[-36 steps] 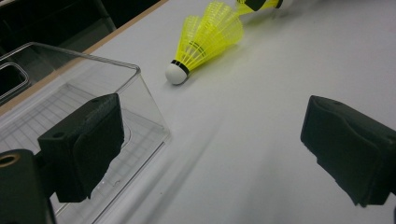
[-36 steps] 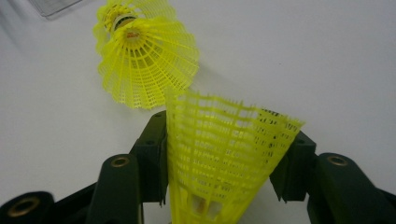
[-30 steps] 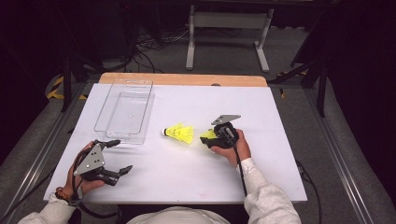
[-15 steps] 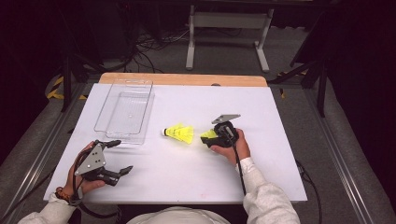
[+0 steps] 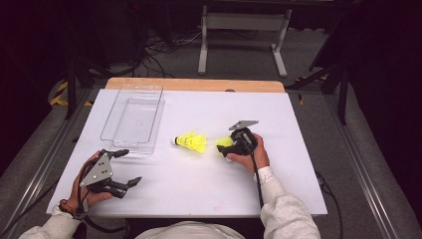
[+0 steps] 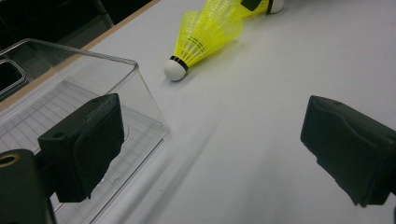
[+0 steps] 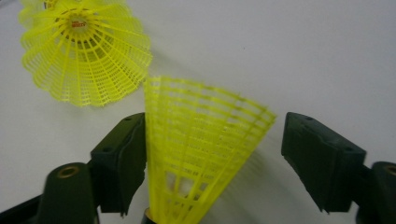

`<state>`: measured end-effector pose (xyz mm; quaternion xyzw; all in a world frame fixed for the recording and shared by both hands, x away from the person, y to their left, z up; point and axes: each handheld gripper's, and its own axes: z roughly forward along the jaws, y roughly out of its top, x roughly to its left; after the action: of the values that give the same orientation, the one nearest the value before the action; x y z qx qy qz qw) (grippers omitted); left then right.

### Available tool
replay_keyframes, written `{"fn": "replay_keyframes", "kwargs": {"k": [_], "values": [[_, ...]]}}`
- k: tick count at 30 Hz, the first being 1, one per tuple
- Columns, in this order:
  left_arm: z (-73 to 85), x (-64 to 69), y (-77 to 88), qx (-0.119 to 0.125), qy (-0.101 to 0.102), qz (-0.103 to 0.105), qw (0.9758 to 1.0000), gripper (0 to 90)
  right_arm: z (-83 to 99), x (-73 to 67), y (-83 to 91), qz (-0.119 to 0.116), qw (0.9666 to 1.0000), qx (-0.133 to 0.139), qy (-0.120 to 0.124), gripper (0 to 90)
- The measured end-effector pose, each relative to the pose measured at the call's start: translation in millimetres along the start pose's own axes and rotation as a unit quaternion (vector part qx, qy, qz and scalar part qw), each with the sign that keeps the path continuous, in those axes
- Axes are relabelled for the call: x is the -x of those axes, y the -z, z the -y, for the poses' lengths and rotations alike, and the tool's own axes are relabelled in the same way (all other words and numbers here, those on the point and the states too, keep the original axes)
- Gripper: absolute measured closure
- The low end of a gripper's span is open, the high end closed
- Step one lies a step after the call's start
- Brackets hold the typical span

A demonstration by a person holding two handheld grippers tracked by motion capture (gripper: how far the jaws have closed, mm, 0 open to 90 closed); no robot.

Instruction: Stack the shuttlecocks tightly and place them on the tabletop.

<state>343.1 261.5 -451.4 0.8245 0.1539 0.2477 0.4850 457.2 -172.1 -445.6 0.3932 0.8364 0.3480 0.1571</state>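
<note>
Right gripper (image 7: 205,158), near the desk's (image 5: 298,119) right edge, has just been opening its jaws around a yellow shuttlecock (image 7: 196,149), one pad touching its skirt, apparently releasing it; left gripper (image 6: 219,154) waits wide open, empty, by the clear tray (image 5: 132,117).

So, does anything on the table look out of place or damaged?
Nothing looks damaged. One shuttlecock lies on its side mid-table; the other stands between the right gripper's jaws, which have just been opening. The clear box sits empty.

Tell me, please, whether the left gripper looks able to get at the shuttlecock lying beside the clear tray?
Probably yes: the left gripper is open, and bare table lies between it and that shuttlecock; the clear tray stands off to one side.
</note>
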Motion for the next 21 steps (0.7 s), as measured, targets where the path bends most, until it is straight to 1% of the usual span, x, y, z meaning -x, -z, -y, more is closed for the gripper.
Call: {"fn": "replay_keyframes", "kwargs": {"k": [1,2,3,4,5,6,7,8,9,10,11,13,14,15,16,17,19,21], "values": [[0.1,0.3,-0.3,0.0,0.003,0.002,1.0,7.2,-0.2,0.5,0.1,0.0,1.0,0.002,0.002,20.5],[0.1,0.4,-0.4,-0.001,0.002,0.002,1.0,7.2,-1.2,2.3,1.1,0.001,0.9999,0.009,0.013,20.0],[0.1,0.2,-0.3,-0.001,0.002,0.001,1.0,7.2,-2.5,2.5,3.0,0.004,0.9998,0.011,0.018,19.0],[0.1,0.2,-0.3,-0.001,0.002,0.001,1.0,7.2,-2.5,2.5,3.0,0.004,0.9998,0.011,0.018,19.0],[0.2,-0.1,-0.3,0.0,0.002,0.001,1.0,7.2,-4.5,2.5,5.8,0.004,0.9995,0.017,0.027,19.0],[0.3,-0.4,-0.6,-0.001,0.002,0.001,1.0,7.2,-7.8,2.5,10.1,0.007,0.9988,0.025,0.042,18.9],[0.4,-0.4,-0.7,-0.002,0.002,0.001,1.0,7.2,-11.6,2.6,14.6,0.003,0.9981,0.035,0.051,18.9],[0.4,-0.3,-0.9,-0.002,0.001,0.002,1.0,7.2,-13.8,2.6,17.2,-0.002,0.9976,0.043,0.055,19.1],[0.3,-0.1,-1.0,-0.003,0.001,0.003,1.0,7.2,-16.7,2.5,20.1,-0.01,0.9968,0.05,0.062,21.0],[0.2,0.0,-1.0,-0.004,0.001,0.003,1.0,7.2,-19.6,2.1,21.7,-0.02,0.9959,0.05,0.073,23.5],[0.2,0.0,-1.2,-0.005,0.0,0.004,1.0,7.2,-22.3,1.6,22.3,-0.028,0.9949,0.045,0.086,24.6],[0.4,-0.3,-1.4,-0.007,0.0,0.006,1.0,7.3,-28.6,0.7,22.3,-0.023,0.9915,0.028,0.125,27.9],[0.4,-0.6,-1.4,-0.007,-0.001,0.006,1.0,7.4,-31.5,1.4,22.2,-0.027,0.9899,0.019,0.138,28.6],[0.5,-0.5,-1.8,-0.008,-0.001,0.007,0.9999,7.4,-34.4,2.4,22.0,-0.032,0.989,0.015,0.144,30.1],[0.7,-0.2,-2.3,-0.007,0.0,0.008,0.9999,7.4,-37.0,3.8,21.1,-0.037,0.9888,0.01,0.144,32.1],[0.8,0.2,-2.9,-0.008,0.0,0.007,0.9999,7.4,-39.3,5.1,19.8,-0.042,0.9882,0.001,0.147,33.4],[1.0,0.1,-2.9,-0.008,0.001,0.007,0.9999,7.4,-42.7,6.0,15.7,-0.052,0.9856,-0.019,0.16,35.4],[0.8,0.0,-2.1,-0.007,0.002,0.007,1.0,7.4,-45.0,7.0,11.9,-0.057,0.9845,-0.034,0.162,39.4]]}}
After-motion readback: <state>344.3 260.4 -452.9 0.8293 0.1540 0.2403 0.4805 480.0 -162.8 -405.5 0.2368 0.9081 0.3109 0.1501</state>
